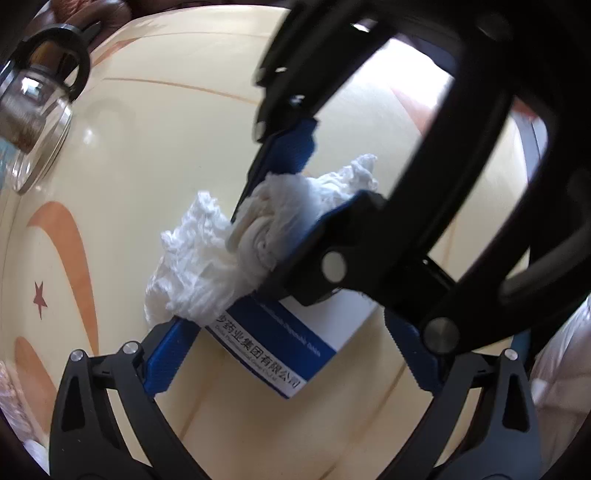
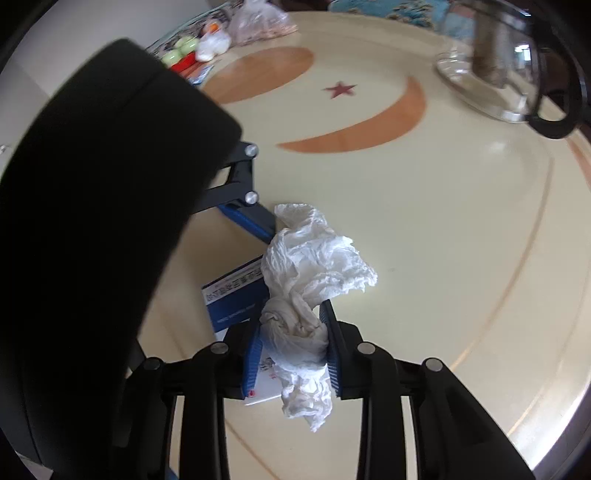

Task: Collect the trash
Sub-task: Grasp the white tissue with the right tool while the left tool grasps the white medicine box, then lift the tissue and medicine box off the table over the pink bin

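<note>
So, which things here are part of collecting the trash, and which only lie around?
Part of the job:
- crumpled tissue, clamped in the right gripper
- blue-and-white box, flat on the table
- left gripper, open around the box

Lying about:
- glass teapot
- food bags

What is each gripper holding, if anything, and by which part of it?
The right gripper is shut on the crumpled tissue, clamping its twisted lower part. The left gripper is open around the blue-and-white box, holding nothing.
</note>
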`<state>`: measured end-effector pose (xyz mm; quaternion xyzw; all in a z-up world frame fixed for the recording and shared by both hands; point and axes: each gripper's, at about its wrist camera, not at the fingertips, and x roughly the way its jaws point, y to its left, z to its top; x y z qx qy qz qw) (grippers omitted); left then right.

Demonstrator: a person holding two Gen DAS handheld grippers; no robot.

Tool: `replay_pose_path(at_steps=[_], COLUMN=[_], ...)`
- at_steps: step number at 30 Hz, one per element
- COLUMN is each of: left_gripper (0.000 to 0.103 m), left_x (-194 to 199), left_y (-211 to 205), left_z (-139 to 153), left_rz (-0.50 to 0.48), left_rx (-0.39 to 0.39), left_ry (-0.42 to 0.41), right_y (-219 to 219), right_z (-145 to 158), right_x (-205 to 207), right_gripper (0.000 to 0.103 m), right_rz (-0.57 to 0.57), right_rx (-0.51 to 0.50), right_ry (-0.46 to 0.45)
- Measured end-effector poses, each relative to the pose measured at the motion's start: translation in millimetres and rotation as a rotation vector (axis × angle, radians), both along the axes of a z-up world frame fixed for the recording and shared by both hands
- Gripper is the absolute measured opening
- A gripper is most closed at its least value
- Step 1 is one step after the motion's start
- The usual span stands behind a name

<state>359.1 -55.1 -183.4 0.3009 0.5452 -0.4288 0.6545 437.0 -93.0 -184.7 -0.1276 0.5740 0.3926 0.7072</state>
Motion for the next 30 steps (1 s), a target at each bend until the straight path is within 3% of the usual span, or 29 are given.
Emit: replay_pose_path(at_steps=[5, 13, 17, 20, 23, 30], left_gripper=[0.085, 0.084, 0.092, 0.092, 0.081, 0.073], left_x=[11.5, 9.8, -2.6, -2.5, 0.9, -7.5], left_y=[8.1, 10.9, -1.9, -8.6, -12.5, -6.3], left_z=[5.5, 6.4, 0.2, -0.1, 5.3, 12.1], left_rz=[0.095, 0.079, 0.029, 0.026, 0.017, 0.032], left_rx=[-0.043, -0.011, 0.037, 0.031, 0.019, 0.036], left_ry=[0.002, -0.014, -0.061, -0.048, -0.06, -0.053], right_y=[-10.1, -31.3, -45.5, -48.3, -44.4, -54.8], right_z=[12.1, 16.1, 21.3, 18.5, 16.1, 20.0], right_x=[-1.1, -0.6, 2.4, 1.1, 2.2, -3.3], right_gripper=[0.029, 0.028, 0.028, 0.028, 0.028, 0.027], right_rz=[-0.109, -0.257, -0.269, -0.267, -0.267, -0.293], right_rx=[0.0, -0.027, -0.025, -0.04, -0.054, -0.072], right_ry=[-0.058, -0.044, -0.038, -0.036, -0.039, -0.042])
